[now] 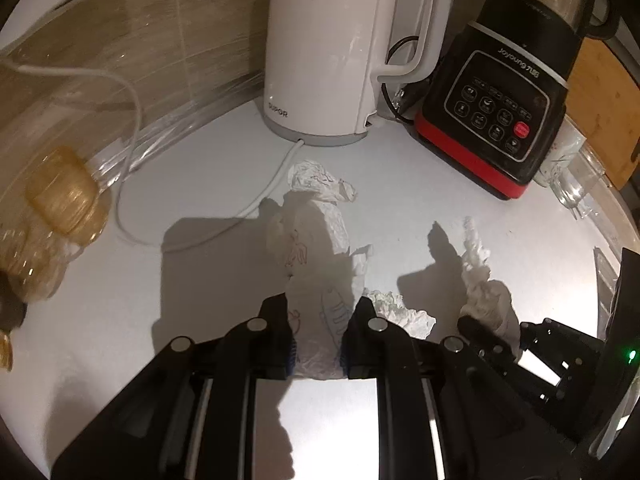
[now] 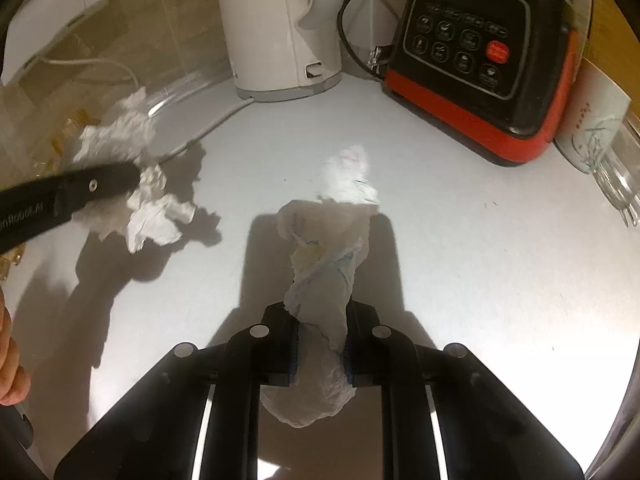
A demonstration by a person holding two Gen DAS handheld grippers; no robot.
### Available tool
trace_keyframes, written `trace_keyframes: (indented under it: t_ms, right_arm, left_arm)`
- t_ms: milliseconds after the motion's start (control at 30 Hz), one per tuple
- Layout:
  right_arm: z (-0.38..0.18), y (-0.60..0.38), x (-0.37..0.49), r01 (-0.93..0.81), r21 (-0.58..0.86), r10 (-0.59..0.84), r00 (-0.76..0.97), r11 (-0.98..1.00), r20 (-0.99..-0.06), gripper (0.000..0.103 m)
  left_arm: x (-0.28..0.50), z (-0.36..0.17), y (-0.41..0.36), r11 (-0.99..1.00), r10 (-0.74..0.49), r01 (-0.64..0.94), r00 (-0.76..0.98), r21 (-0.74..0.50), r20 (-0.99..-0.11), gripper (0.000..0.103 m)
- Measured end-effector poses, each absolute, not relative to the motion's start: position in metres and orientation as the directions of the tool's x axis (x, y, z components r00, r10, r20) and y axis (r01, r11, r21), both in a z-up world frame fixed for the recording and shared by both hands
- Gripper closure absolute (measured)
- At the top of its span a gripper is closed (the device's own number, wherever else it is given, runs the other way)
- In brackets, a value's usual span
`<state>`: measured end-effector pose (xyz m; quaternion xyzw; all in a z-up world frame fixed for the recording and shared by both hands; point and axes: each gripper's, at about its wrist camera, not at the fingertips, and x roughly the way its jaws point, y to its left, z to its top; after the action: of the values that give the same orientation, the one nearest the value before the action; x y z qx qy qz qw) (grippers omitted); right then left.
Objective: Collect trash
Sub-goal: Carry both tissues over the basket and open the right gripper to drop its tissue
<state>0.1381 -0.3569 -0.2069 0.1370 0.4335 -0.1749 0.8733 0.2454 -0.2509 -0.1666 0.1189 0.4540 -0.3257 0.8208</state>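
In the left wrist view my left gripper (image 1: pixel 320 309) is shut on a long crumpled white tissue (image 1: pixel 336 224) with faint printed drawings, held above the grey counter (image 1: pixel 400 208). A small crumpled white bit (image 1: pixel 404 314) shows beside its right finger; I cannot tell whether it is a separate piece. My right gripper (image 2: pixel 320 314) is shut on another twisted white tissue (image 2: pixel 324 276) with blue marks. The right wrist view shows the left gripper's finger (image 2: pixel 100 184) and its tissue (image 2: pixel 148 204) at the left. The right gripper (image 1: pixel 486 334) and its tissue (image 1: pixel 476 268) appear low right in the left wrist view.
A white kettle (image 1: pixel 328 52) with a white cable (image 1: pixel 132 120) and a black-and-red blender base (image 1: pixel 496 112) stand at the back. Glassware (image 1: pixel 572 184) sits at the right, an amber-capped plastic bottle (image 1: pixel 60 192) at the left. A person's hand (image 2: pixel 8 360) shows at the left edge.
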Motion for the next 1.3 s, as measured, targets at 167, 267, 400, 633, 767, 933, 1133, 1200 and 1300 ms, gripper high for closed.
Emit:
trace_keyframes:
  t_ms: [167,267,400,633,767,933,1133,1200,1300]
  right_arm:
    - [-0.186,-0.344,0.099,0.410,0.100,-0.187,0.603,0.907,-0.776,0.086]
    - [-0.176,-0.336,0.065,0.404,0.123,-0.173,0.621,0.907,-0.764,0.086]
    - [-0.166,-0.322,0.011,0.396,0.151,-0.150,0.634,0.906,-0.759,0.086]
    - [-0.159,-0.292,-0.086,0.374,0.167,-0.123,0.639,0.912,-0.759,0.086]
    - [-0.158,-0.270,-0.139,0.346,0.175,-0.094,0.637,0.922,-0.765,0.085]
    - [-0.161,-0.233,-0.204,0.290,0.166,-0.056,0.629,0.943,-0.776,0.085]
    - [-0.175,-0.196,-0.262,0.250,0.177,-0.011,0.605,0.952,-0.796,0.085]
    - [-0.183,-0.187,-0.276,0.238,0.176,0.001,0.592,0.955,-0.806,0.085]
    - [-0.200,-0.179,-0.286,0.226,0.171,0.013,0.567,0.959,-0.824,0.085]
  left_arm:
    - [0.210,-0.153,-0.226,0.771,-0.423,0.630,0.398,-0.092,-0.814,0.088]
    - [0.176,-0.143,-0.208,0.776,-0.425,0.624,0.408,-0.093,-0.808,0.088]
    - [0.125,-0.134,-0.182,0.787,-0.425,0.609,0.417,-0.101,-0.804,0.088]
    - [0.032,-0.130,-0.126,0.805,-0.413,0.582,0.411,-0.115,-0.813,0.088]
    - [-0.016,-0.132,-0.093,0.815,-0.404,0.566,0.401,-0.125,-0.822,0.088]
    - [-0.074,-0.137,-0.053,0.829,-0.391,0.545,0.397,-0.130,-0.830,0.088]
    - [-0.133,-0.150,-0.015,0.831,-0.390,0.535,0.371,-0.149,-0.843,0.088]
    - [-0.147,-0.157,-0.006,0.829,-0.388,0.538,0.354,-0.153,-0.851,0.088]
    - [-0.162,-0.165,0.004,0.832,-0.383,0.531,0.337,-0.162,-0.860,0.088]
